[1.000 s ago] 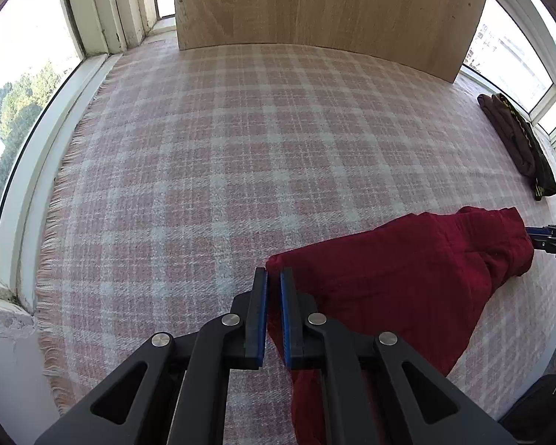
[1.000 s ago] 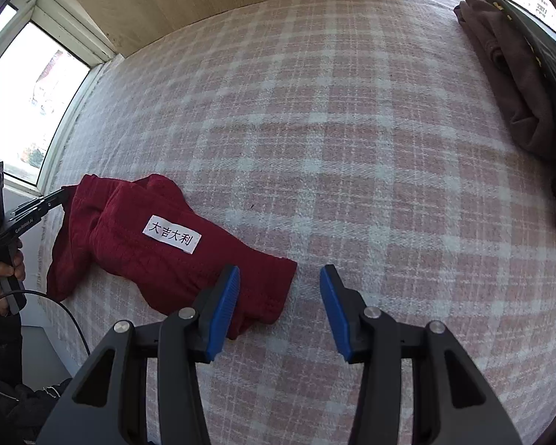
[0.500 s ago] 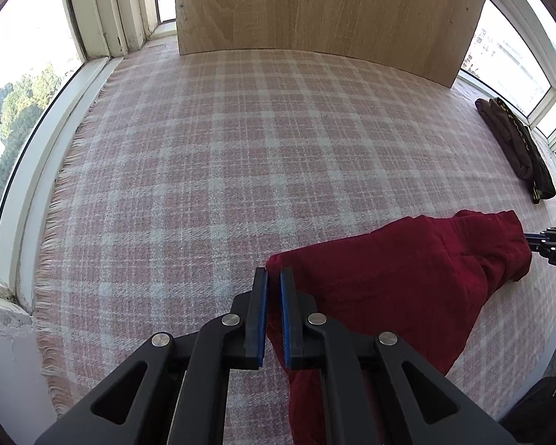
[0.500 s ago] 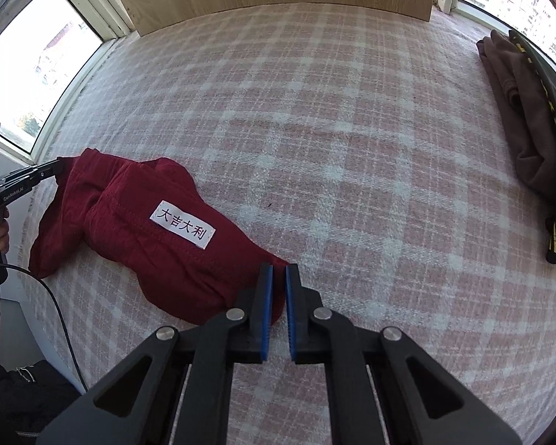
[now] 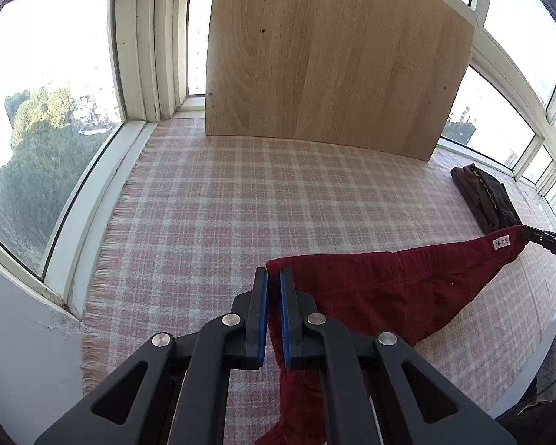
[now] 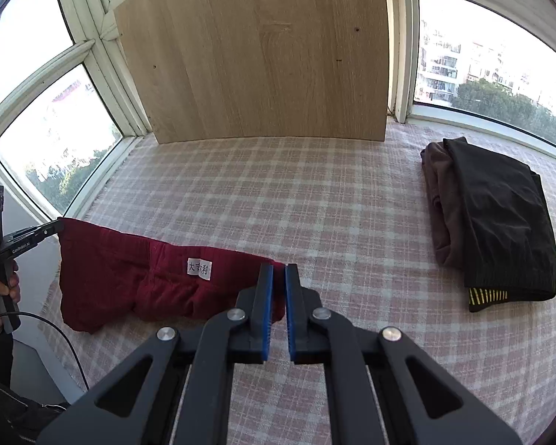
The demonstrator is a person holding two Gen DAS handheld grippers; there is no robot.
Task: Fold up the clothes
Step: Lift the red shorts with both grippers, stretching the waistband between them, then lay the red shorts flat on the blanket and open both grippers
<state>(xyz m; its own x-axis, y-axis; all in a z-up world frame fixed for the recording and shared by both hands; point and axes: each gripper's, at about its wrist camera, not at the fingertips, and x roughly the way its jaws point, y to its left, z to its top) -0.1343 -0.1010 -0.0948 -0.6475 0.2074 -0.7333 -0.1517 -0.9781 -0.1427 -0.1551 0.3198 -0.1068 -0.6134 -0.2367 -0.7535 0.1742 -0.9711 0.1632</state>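
Note:
A dark red garment (image 5: 389,289) with a white label (image 6: 199,268) hangs stretched between my two grippers above the pink plaid cloth (image 5: 278,200). My left gripper (image 5: 273,278) is shut on one top corner of the garment. My right gripper (image 6: 279,272) is shut on the other top corner; it shows at the right edge of the left wrist view (image 5: 530,235). The left gripper shows at the left in the right wrist view (image 6: 57,227). The garment's lower part sags toward the cloth.
A folded stack of brown and black clothes (image 6: 493,222) lies at the right on the cloth. A wooden board (image 6: 255,55) stands at the back. Windows surround the surface. The cloth's fringed edge (image 5: 103,244) runs along the left sill.
The right gripper closed on the garment's corner. Both grippers then rose, lifting the garment off the cloth and stretching it between them.

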